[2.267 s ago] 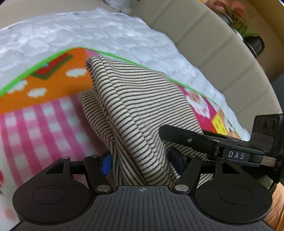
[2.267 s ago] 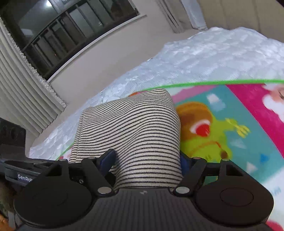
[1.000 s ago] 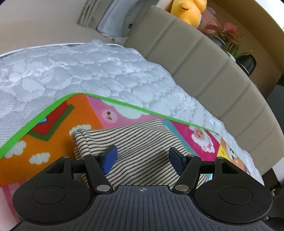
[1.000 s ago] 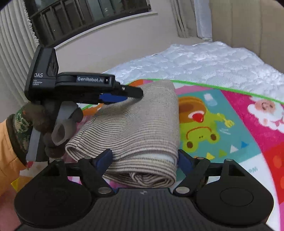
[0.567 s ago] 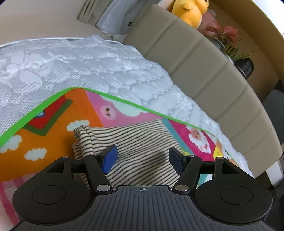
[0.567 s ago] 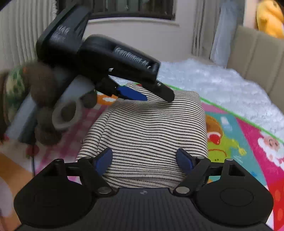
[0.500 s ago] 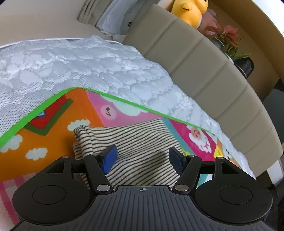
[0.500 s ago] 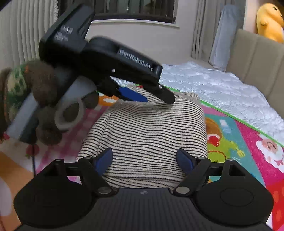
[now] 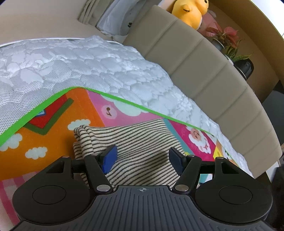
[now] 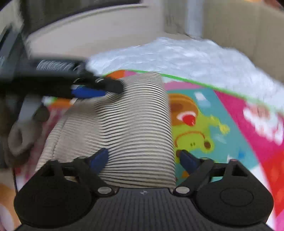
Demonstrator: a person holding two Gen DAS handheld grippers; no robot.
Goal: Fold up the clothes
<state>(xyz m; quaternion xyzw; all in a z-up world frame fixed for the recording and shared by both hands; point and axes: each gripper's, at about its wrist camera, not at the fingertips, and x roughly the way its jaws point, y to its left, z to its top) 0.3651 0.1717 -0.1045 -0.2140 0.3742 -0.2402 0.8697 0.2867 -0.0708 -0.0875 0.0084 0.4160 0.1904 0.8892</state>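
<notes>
Between jaws, left gripper (image 9: 142, 157): folded striped garment (image 9: 134, 142) lies flat on the play mat (image 9: 53, 120); blue pads apart, not pinching cloth, both over the fabric.
Left of left jaws: garment's stacked folded edges, layers visible; beyond them orange mat w/ white clouds, pink check patch at lower left.
Ahead of left jaws: green mat border, then white quilted mattress (image 9: 88, 64).
Right of left jaws: pink mat panel w/ cartoon face just beside garment's right edge; farther off, beige padded headboard (image 9: 204, 67), yellow plush toy (image 9: 190, 10) on top of it, potted plant (image 9: 229, 39) beside.
Left of right jaws: left gripper seen side-on, blurred, w/ its blue pad at garment's far left corner; touching or just above, can't tell. Gloved hand (image 10: 23, 128) holding it, blurred.
Between jaws, right gripper (image 10: 142, 158): near end of same garment, a rounded fold running away from the camera; pads apart, left pad over cloth, right pad just off garment's right edge over the mat. No grip on fabric.
Right of right jaws: mat w/ green frog-like figure, teal & pink panels, touching garment's right side.
Ahead of right jaws: garment's far end near green border, mattress past it. Whole right view motion-blurred.
</notes>
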